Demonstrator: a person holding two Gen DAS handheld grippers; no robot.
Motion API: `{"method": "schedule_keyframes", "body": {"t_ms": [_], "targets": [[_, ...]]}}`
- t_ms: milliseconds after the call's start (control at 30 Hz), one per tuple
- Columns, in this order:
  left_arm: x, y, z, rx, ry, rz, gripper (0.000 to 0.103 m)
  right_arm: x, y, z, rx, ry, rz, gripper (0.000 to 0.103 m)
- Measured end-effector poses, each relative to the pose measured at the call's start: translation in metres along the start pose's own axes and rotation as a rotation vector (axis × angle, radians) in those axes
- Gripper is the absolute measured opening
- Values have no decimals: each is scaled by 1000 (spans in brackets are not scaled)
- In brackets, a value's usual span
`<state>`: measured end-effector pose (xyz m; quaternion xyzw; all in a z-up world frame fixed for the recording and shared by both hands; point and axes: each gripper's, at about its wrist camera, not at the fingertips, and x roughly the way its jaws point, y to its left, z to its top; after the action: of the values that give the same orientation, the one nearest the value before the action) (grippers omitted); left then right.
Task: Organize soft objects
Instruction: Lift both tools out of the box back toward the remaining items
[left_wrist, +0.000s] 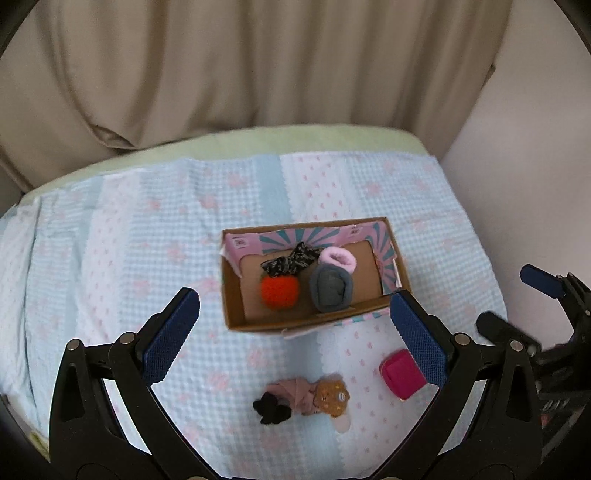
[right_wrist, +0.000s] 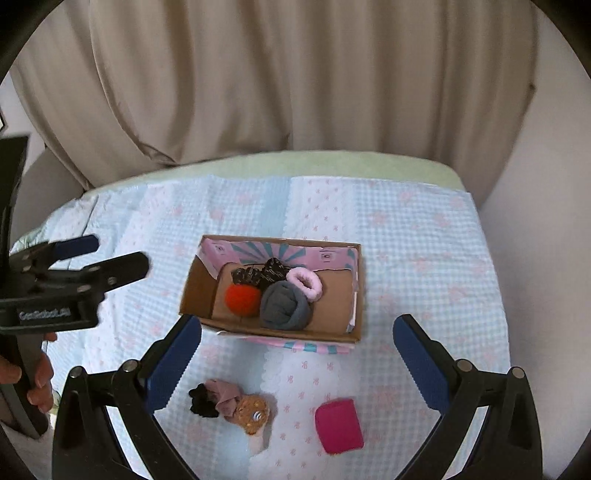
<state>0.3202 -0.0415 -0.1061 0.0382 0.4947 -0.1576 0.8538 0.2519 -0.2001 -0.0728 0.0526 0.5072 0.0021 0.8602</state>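
An open cardboard box (left_wrist: 236, 295) (right_wrist: 195, 291) sits on the bed. It holds a red knitted ball (left_wrist: 279, 291) (right_wrist: 242, 298), a grey rolled sock (left_wrist: 330, 291) (right_wrist: 284, 305), a pink scrunchie (left_wrist: 338, 258) (right_wrist: 306, 281) and a dark patterned bow (left_wrist: 291, 260) (right_wrist: 260, 275). In front of the box lie a small doll with black hair (left_wrist: 306, 398) (right_wrist: 232, 404) and a magenta soft block (left_wrist: 400, 374) (right_wrist: 338, 424). My left gripper (left_wrist: 295, 336) and right gripper (right_wrist: 297, 365) are both open and empty, held above these loose items.
The bed has a light blue and pink checked cover (left_wrist: 147, 240) (right_wrist: 424, 258). Beige curtains (left_wrist: 221, 66) (right_wrist: 295, 74) hang behind it. A wall (right_wrist: 546, 184) stands at the right. The other gripper shows at each view's side, the right one (left_wrist: 546, 295) and the left one (right_wrist: 74, 273).
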Motion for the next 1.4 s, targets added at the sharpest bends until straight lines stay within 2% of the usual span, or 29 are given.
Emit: {"method": "schedule_keyframes", "body": {"t_ms": [167, 367, 633, 800, 1000, 1233, 1400], "targets": [[-54, 13, -43, -38, -69, 7, 103, -44, 0, -30, 30, -52, -5, 103], [-92, 30, -102, -79, -110, 17, 103, -85, 5, -72, 52, -117, -57, 103], [-112, 50, -174, -127, -136, -15, 103, -114, 30, -132, 80, -192, -85, 103], [-115, 54, -198, -114, -170, -12, 103, -117, 47, -155, 77, -233, -91, 103], [-88, 56, -229, -84, -180, -18, 103, -93, 65, -185, 62, -257, -89, 103], [-8, 56, -269, -45, -155, -69, 102, -31, 73, -222, 106, -258, -80, 103], [53, 54, -289, -8, -147, -73, 102, 25, 68, -241, 134, -256, -80, 103]]}}
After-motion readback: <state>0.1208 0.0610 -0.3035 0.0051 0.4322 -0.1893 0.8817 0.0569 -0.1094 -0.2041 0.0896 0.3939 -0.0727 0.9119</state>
